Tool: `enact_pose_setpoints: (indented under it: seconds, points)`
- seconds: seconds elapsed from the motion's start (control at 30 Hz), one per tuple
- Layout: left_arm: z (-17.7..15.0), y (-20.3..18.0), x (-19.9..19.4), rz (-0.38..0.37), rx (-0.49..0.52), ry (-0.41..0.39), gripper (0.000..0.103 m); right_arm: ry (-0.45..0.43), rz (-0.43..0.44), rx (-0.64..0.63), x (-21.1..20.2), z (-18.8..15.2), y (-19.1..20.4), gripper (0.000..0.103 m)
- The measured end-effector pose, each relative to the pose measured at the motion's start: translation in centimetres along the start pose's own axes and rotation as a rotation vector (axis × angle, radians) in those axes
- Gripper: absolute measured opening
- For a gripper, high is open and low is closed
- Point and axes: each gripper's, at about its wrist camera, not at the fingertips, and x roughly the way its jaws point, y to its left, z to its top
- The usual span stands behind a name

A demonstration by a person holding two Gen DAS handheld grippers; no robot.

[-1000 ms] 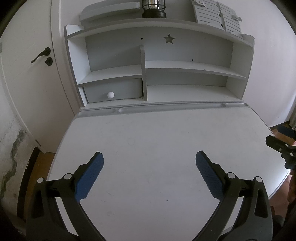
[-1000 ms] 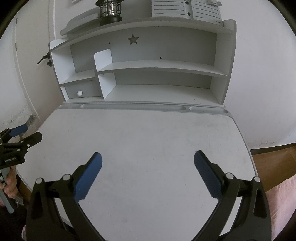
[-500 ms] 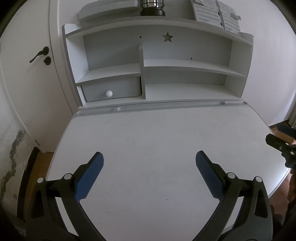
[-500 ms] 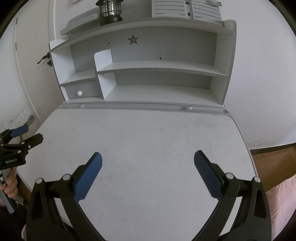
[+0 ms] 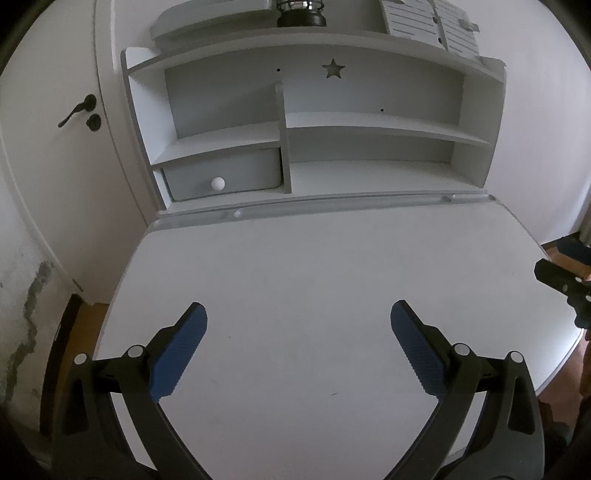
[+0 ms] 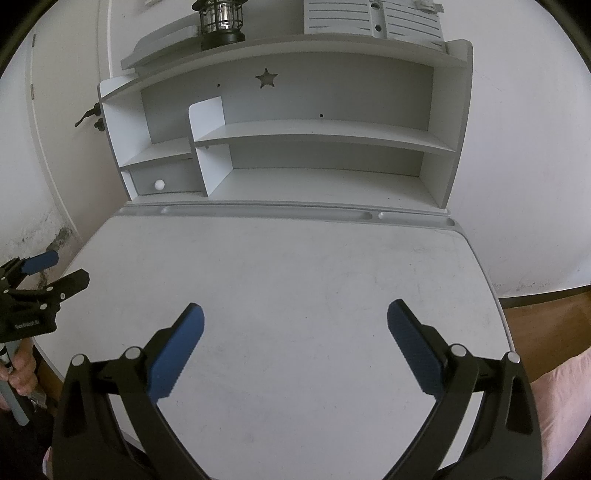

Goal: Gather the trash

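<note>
Trash is nowhere in either view; the white desk (image 5: 317,280) looks bare from edge to edge. I hold my left tongs (image 5: 297,332) and right tongs (image 6: 294,332) spread wide and empty over its near edge, probably ready to search.

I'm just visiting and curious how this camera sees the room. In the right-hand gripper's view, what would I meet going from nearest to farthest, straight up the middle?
right gripper, open over the desk → bare white desktop → grey pen groove → bottom shelf → star cutout → black lantern on top of the shelf unit.
</note>
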Motion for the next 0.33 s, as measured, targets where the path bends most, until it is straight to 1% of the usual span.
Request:
enact_pose_setpoints:
  seconds: [0.33]
  points:
    - [0.03,-0.03,0.15,-0.008,0.001,0.009,0.097,0.001,0.002,-0.001,-0.02,0.00,-0.13,0.096]
